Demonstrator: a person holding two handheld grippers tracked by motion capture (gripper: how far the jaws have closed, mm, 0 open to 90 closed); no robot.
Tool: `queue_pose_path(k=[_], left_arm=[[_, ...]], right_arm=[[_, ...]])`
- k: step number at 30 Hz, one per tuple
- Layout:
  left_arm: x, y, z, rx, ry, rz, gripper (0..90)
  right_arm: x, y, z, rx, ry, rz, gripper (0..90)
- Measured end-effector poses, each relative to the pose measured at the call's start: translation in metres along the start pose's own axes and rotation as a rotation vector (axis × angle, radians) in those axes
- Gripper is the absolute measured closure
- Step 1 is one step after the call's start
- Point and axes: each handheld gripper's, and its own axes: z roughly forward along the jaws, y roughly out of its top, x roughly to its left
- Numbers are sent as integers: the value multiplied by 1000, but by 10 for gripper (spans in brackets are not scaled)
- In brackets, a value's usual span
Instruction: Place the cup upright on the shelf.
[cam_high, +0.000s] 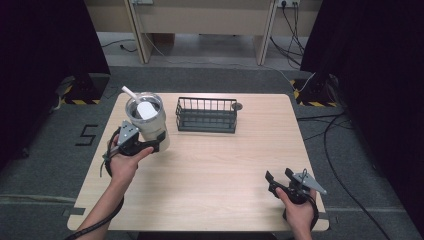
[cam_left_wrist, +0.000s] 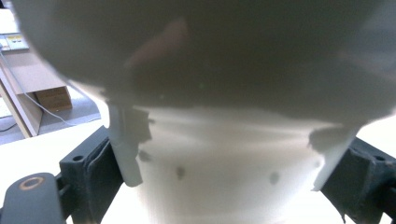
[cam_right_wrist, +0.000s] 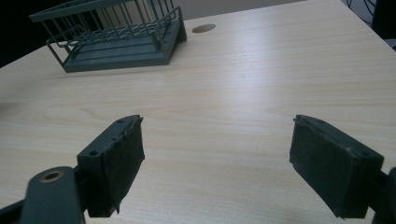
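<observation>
The left gripper (cam_high: 152, 145) is clamping a white tumbler (cam_high: 147, 120) at the left rear part of the light wooden table (cam_high: 210, 170); its two black jaws are pressing against opposite sides of the cup's lower body, seen close up in the left gripper view, where the tumbler (cam_left_wrist: 219, 154) is sitting squarely between the pads, one at each lower corner of that view. From the high view the tumbler is leaning slightly, with a clear lid and a white straw (cam_high: 128, 92) sticking up toward the rear left; whether its base is touching the table cannot be told. The person's left hand (cam_high: 122, 162) is wrapping the gripper handle just behind the cup. A dark wire basket (cam_high: 206, 115) is sitting just right of the tumbler, near the table's rear edge, apart from it; in the right gripper view the basket (cam_right_wrist: 116, 39) is lying well ahead at the upper left. The right gripper (cam_high: 280, 177) is hovering near the front right corner, held by the right hand (cam_high: 299, 210), jaws spread wide with bare tabletop between them and nothing in their grasp.
</observation>
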Motion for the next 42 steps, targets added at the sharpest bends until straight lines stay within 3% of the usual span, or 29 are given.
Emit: queue_pose_path(k=[42], left_arm=[[-28,48,63,-43,-65,23,105]], right_arm=[[-2,-1,1,1,0,-10,180]])
